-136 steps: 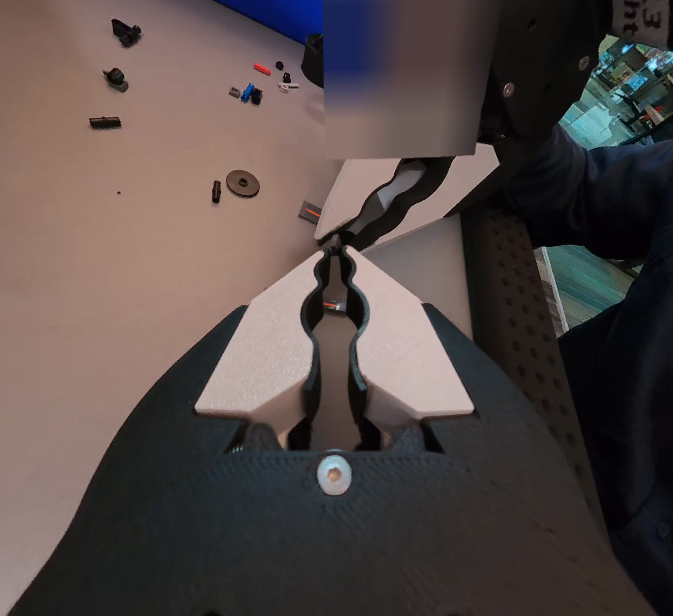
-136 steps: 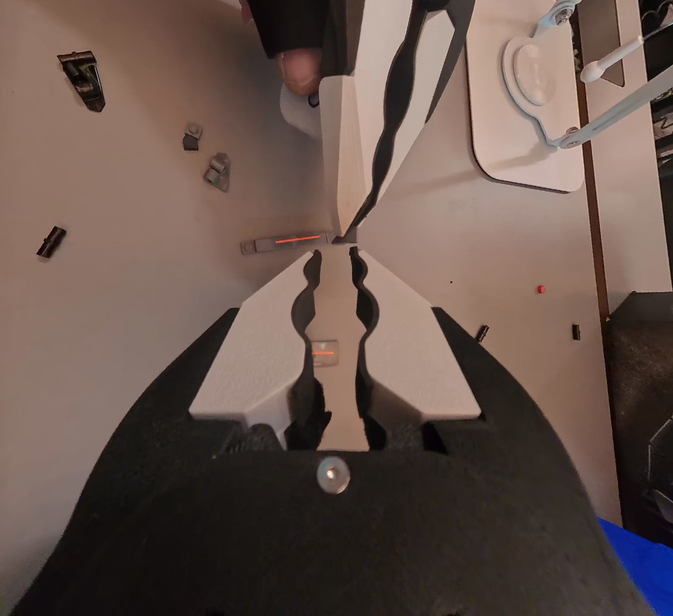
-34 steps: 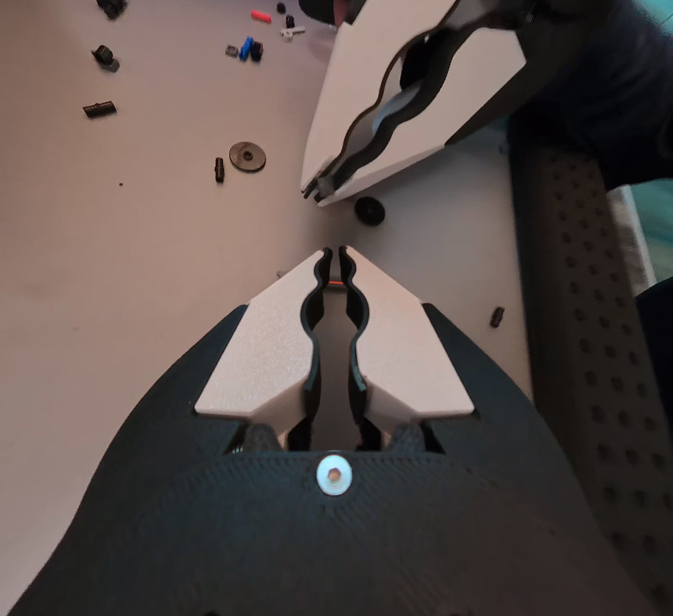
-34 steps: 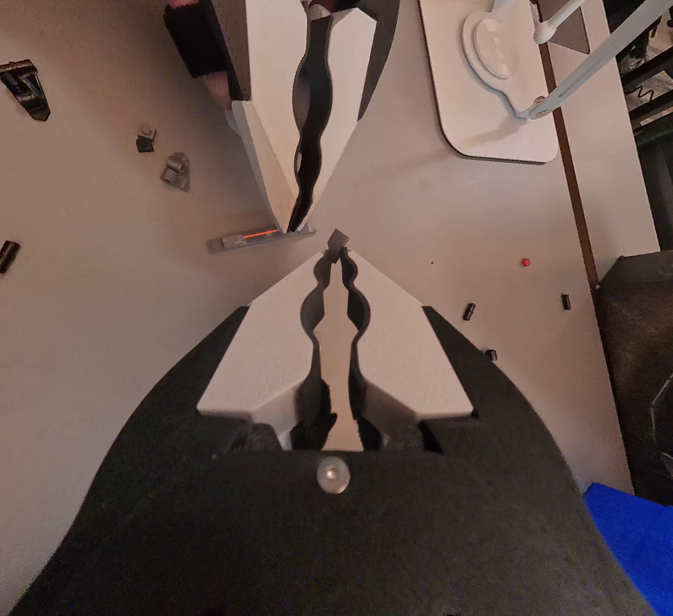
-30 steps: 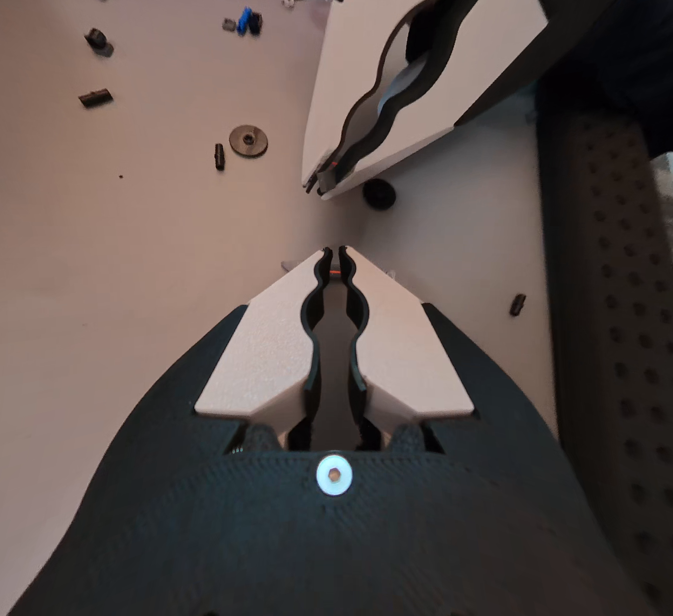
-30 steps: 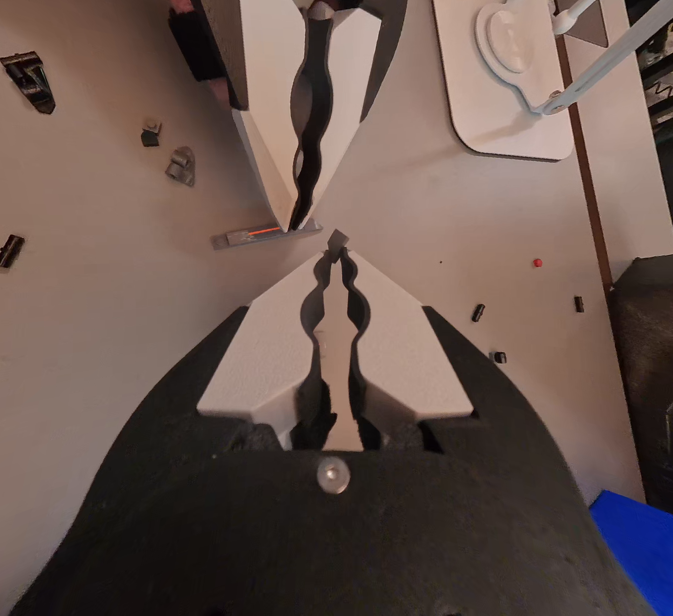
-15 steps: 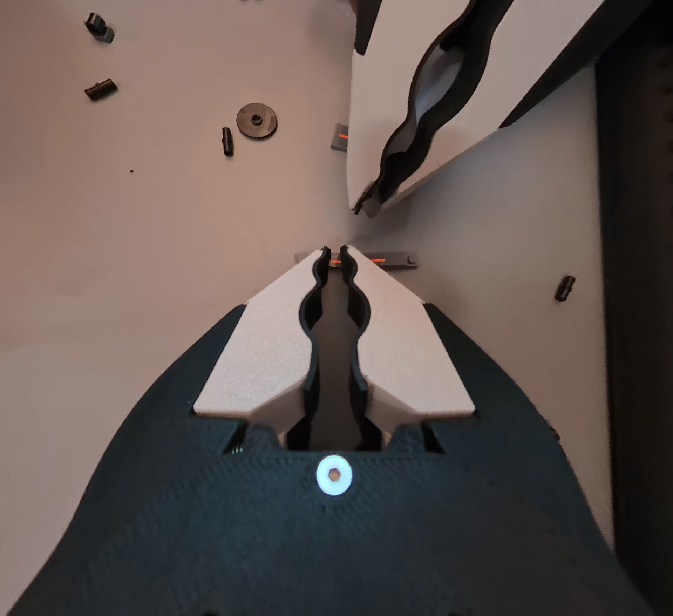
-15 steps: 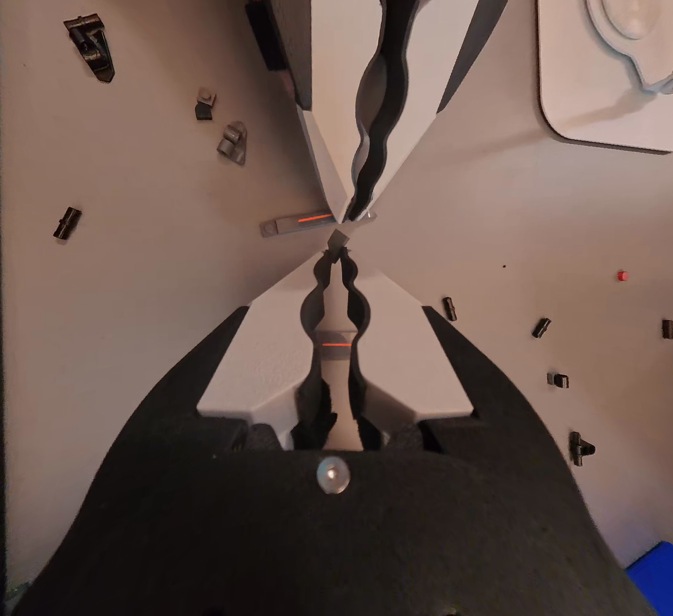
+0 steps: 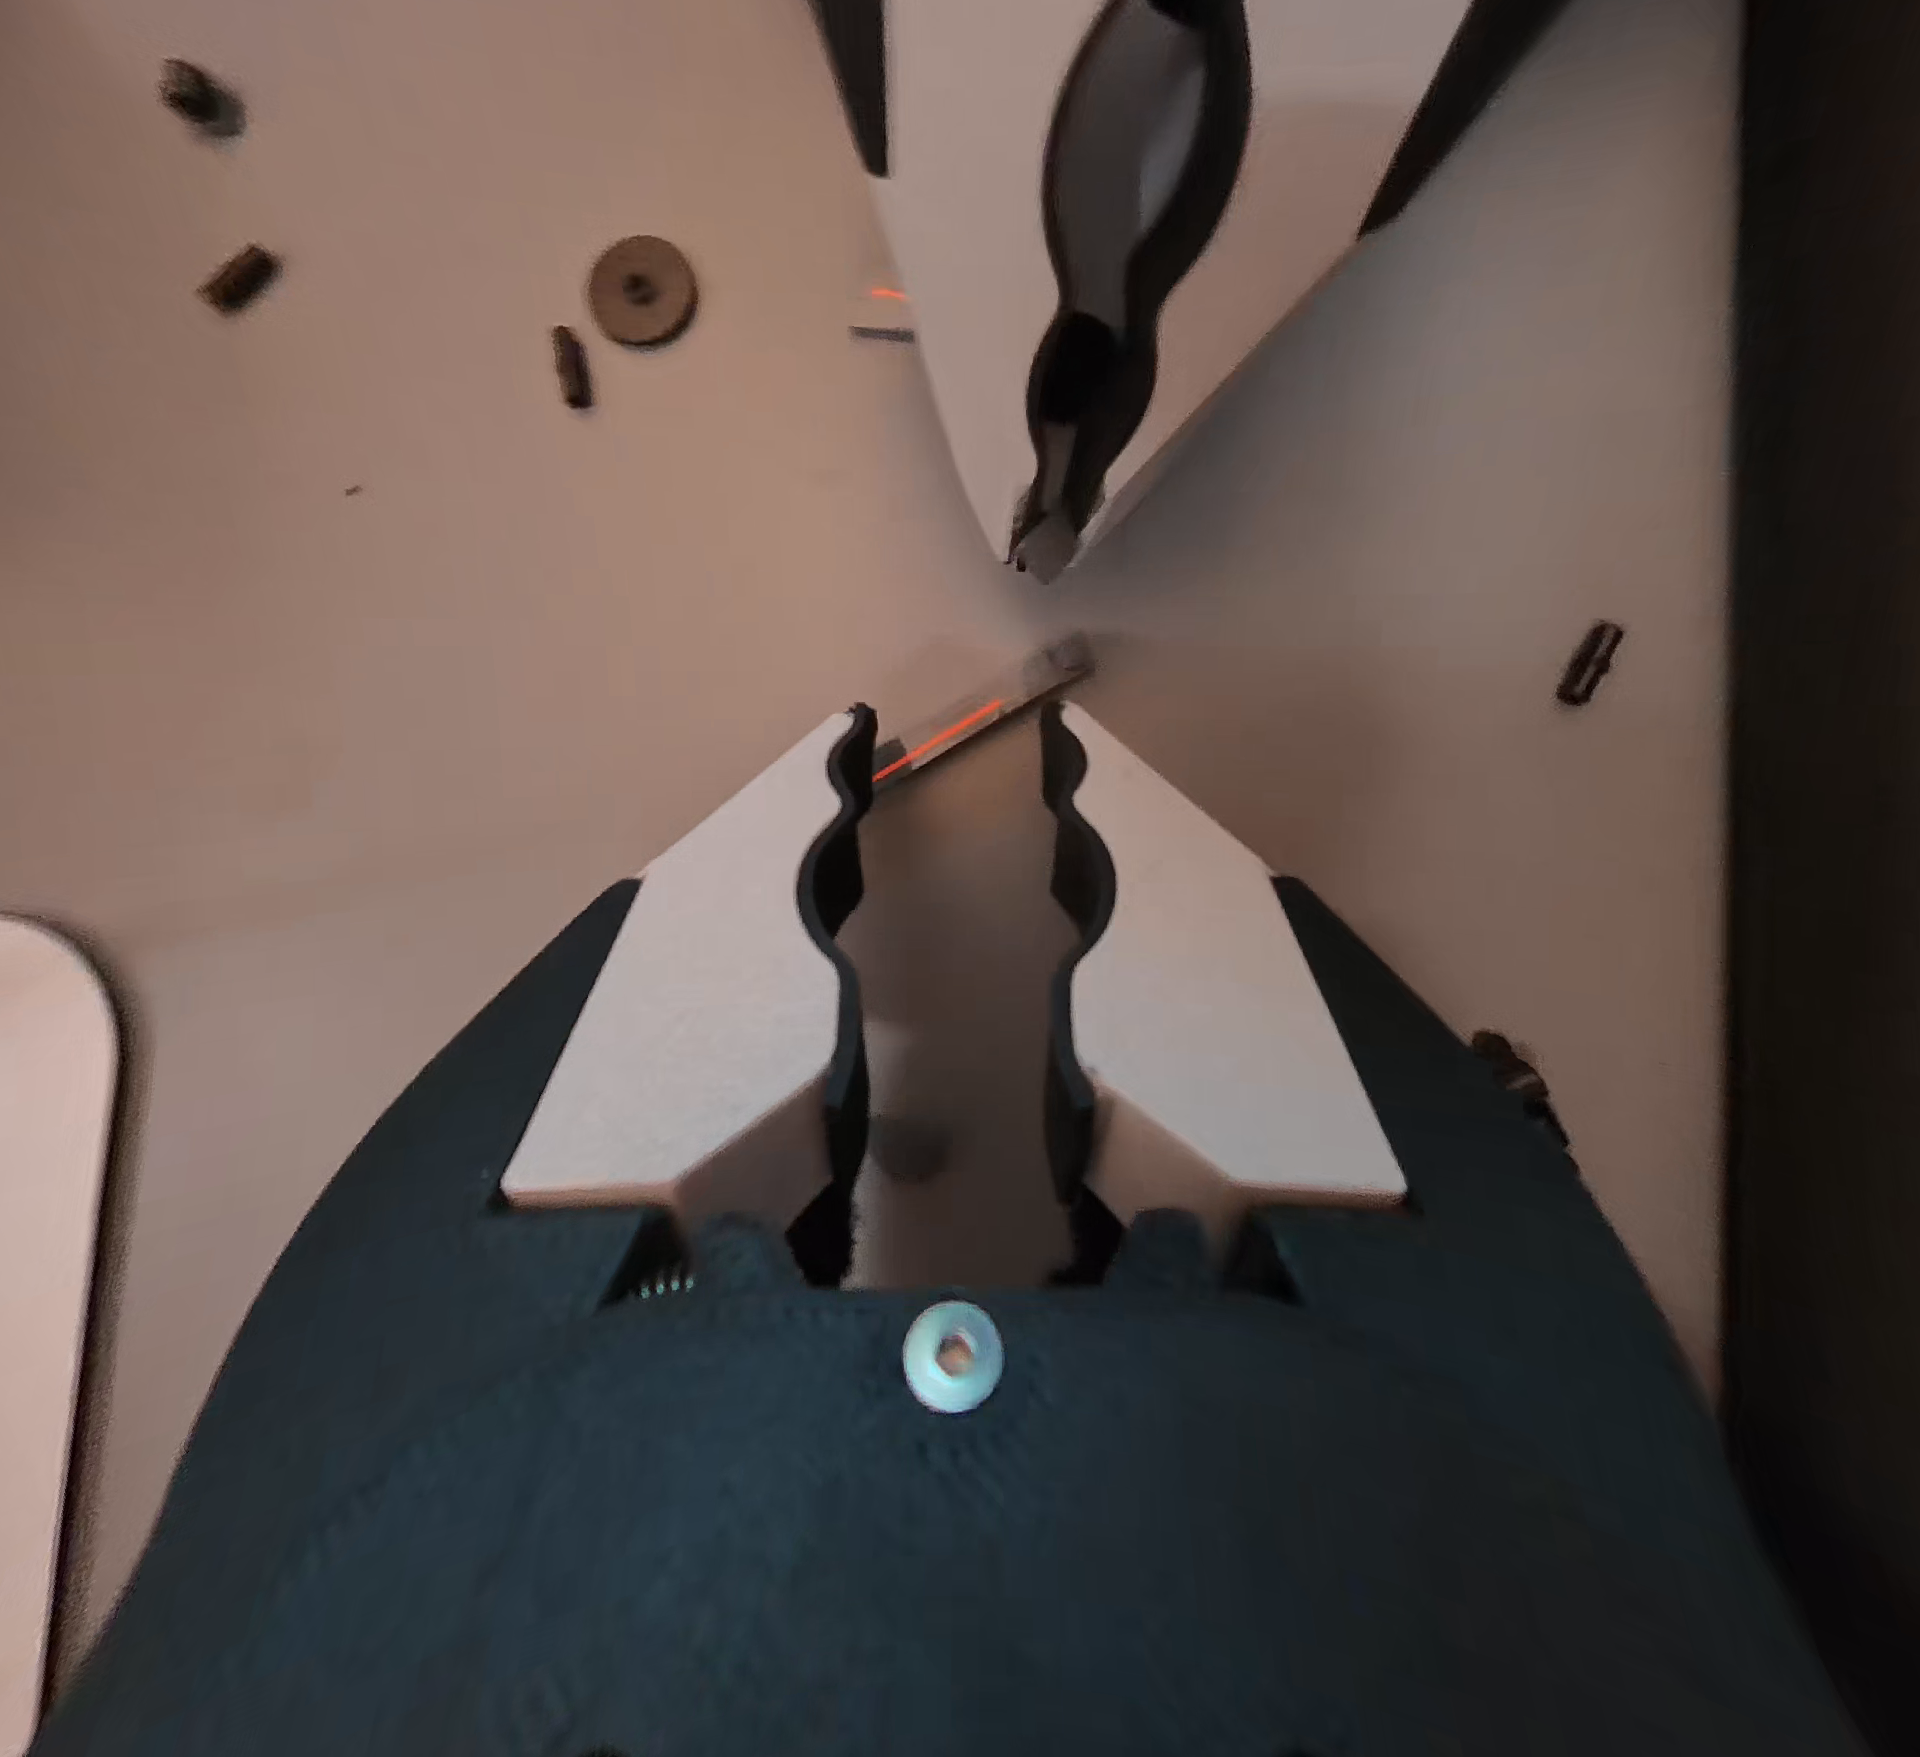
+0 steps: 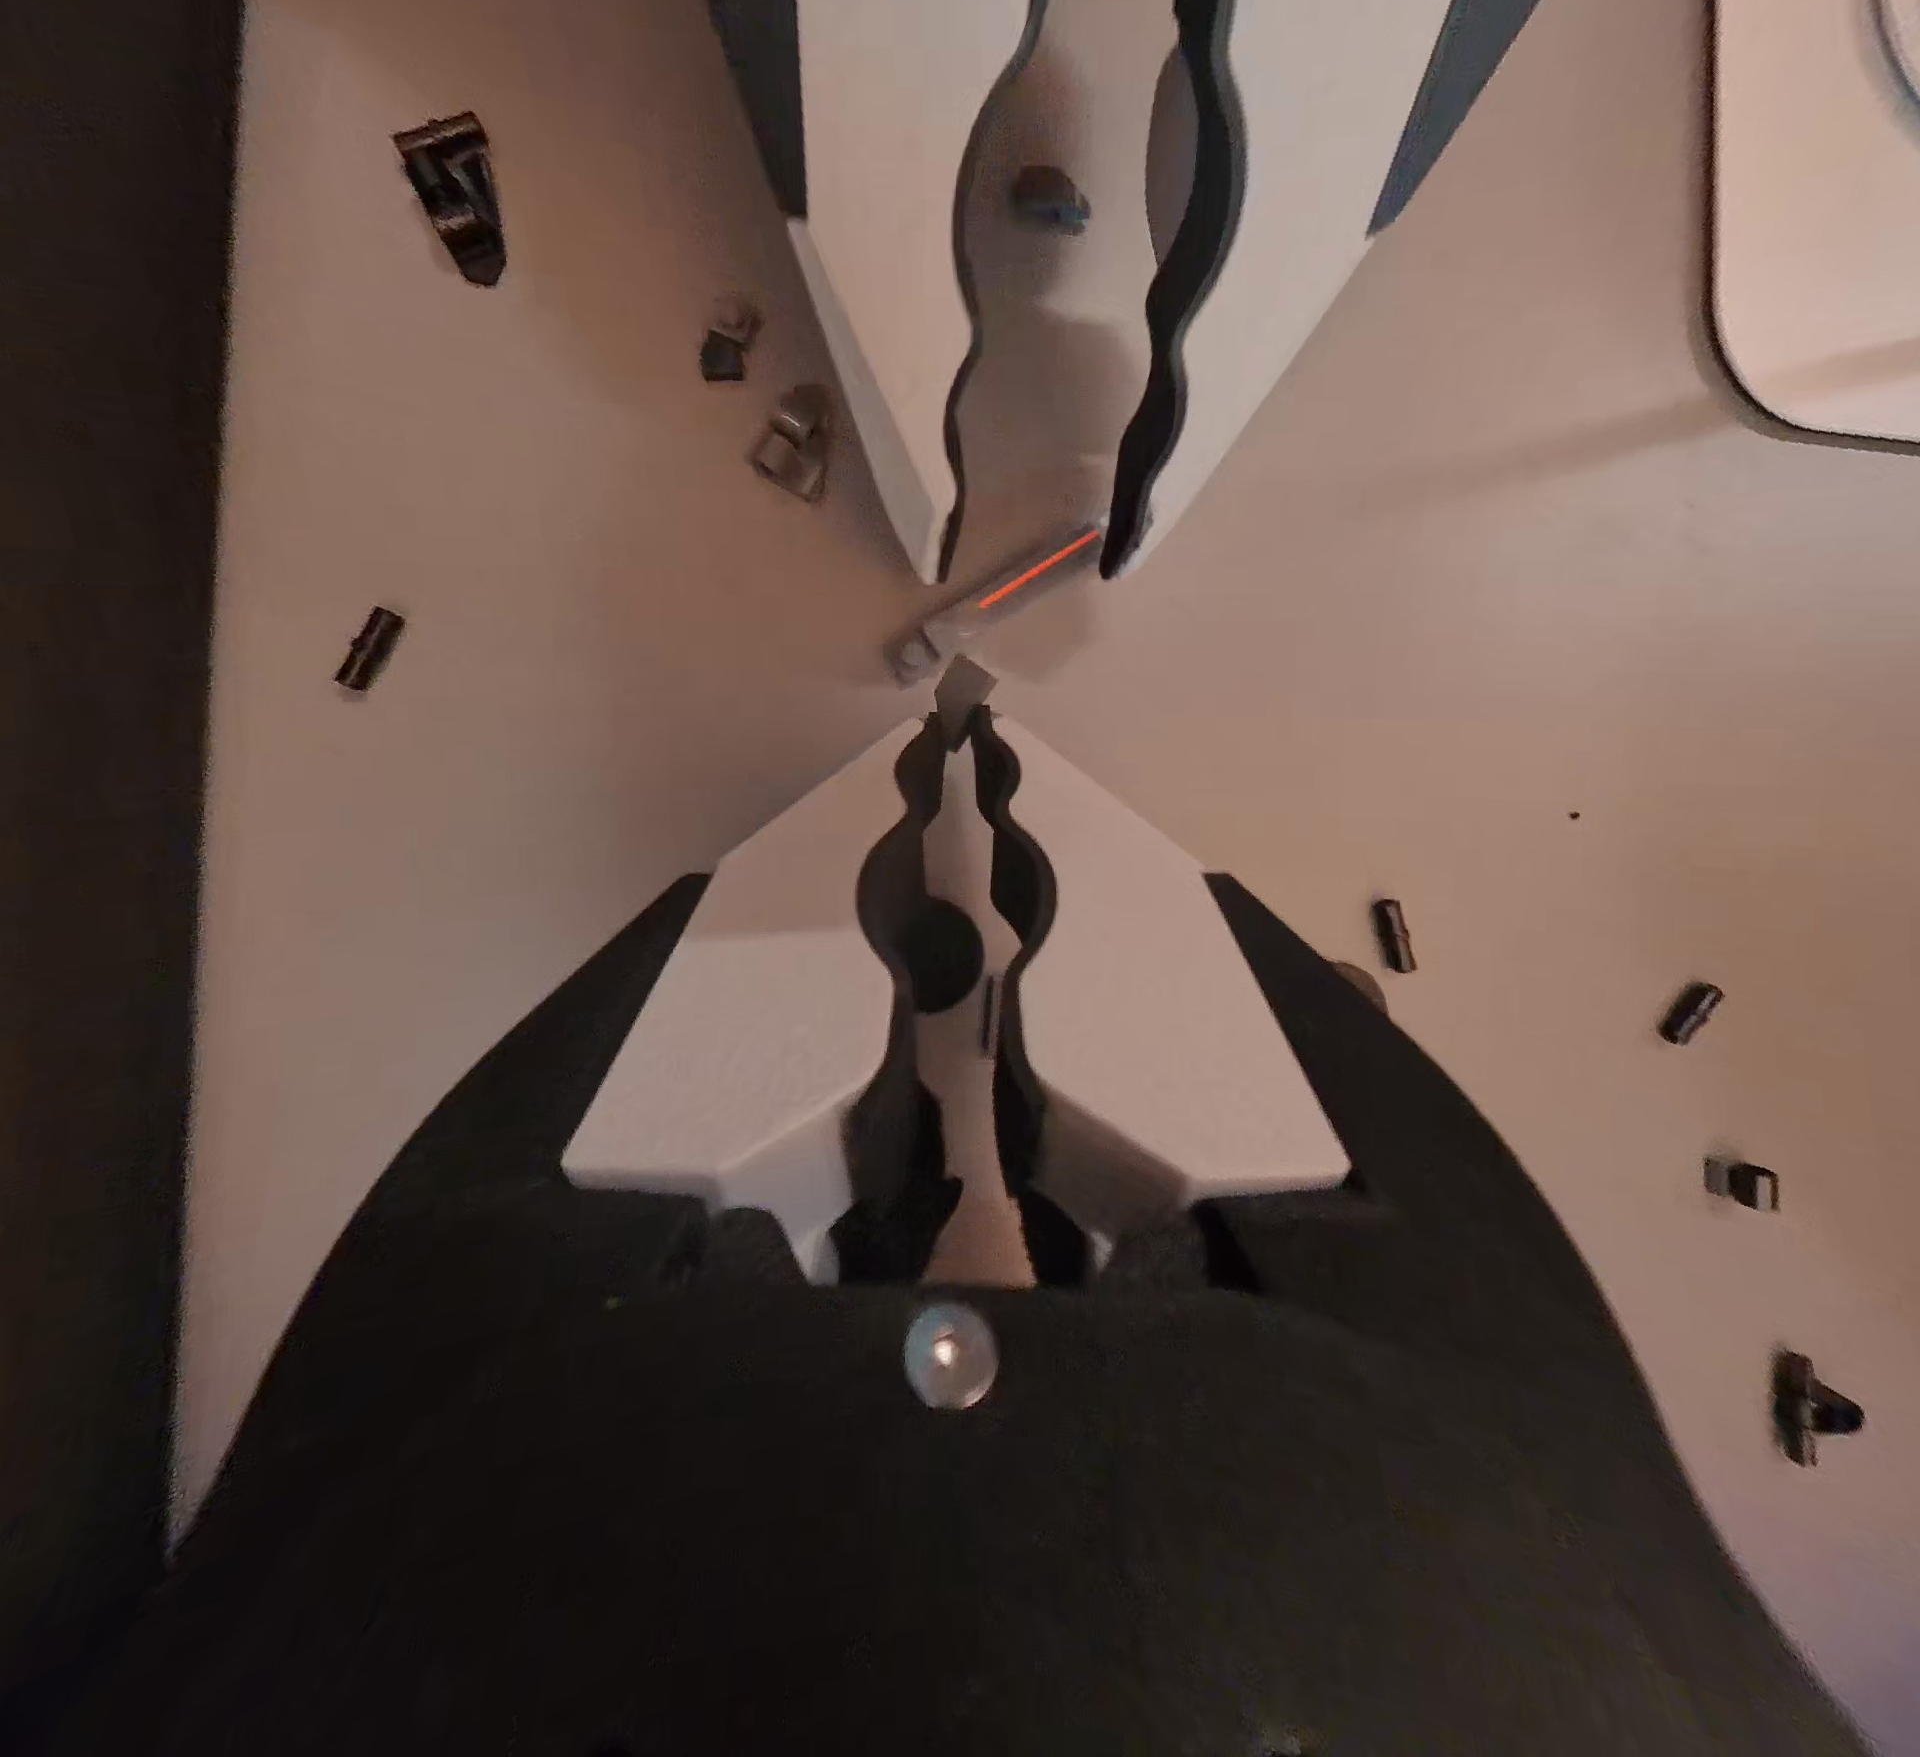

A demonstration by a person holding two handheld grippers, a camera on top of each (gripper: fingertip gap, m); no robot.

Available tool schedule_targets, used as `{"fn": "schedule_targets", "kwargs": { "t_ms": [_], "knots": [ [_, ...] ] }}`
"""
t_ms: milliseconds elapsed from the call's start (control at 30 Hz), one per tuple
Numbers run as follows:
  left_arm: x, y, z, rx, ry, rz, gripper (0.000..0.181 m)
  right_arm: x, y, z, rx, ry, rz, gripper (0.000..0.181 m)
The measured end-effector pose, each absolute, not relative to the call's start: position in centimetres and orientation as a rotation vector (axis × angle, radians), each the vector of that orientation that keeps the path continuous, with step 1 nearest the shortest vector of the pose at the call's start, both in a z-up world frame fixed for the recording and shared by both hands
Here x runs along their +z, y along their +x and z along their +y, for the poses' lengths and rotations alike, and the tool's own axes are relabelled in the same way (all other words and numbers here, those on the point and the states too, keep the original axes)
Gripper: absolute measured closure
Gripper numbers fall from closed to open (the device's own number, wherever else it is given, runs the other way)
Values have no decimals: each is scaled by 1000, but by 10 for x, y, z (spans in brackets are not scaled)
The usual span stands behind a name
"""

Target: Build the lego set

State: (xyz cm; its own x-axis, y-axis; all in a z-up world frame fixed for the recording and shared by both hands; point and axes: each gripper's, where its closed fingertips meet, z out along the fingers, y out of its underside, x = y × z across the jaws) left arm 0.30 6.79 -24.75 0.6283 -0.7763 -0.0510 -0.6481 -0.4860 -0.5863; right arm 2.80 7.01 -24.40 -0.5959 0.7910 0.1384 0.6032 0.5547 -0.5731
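The left gripper (image 9: 956, 720), jaws spread, straddles a grey plate with an orange stripe (image 9: 971, 720) on the table (image 9: 416, 668), as the right gripper (image 10: 958, 720) pinches a small grey piece (image 10: 964, 684) amid scattered black pins (image 10: 369, 647).

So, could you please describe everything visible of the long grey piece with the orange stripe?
The long grey piece is a thin, flat plastic-looking bar with an orange line along it and a stud at one end. It lies slanted on the table, between the open left gripper's fingertips; whether they touch it is unclear.
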Motion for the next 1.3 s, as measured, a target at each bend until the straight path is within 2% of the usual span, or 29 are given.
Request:
{"fn": "schedule_targets", "kwargs": {
  "t_ms": [100, 467, 1000, 1300],
  "knots": [
    [-259, 2, 67, -277, -2318, 1131, 146, -246, 30, 66, 695, -1142, -2434, 178],
    [-260, 6, 71, -247, -2348, 1092, 164, -259, 34, 61, 728, -1273, -2489, 178],
    [-260, 16, 69, -268, -2304, 1152, 166, -259, 31, 65, 770, -1353, -2452, 174],
    [-260, 16, 69, -265, -2302, 1149, 166, -253, 29, 65, 812, -1345, -2429, 180]
  ]
}}
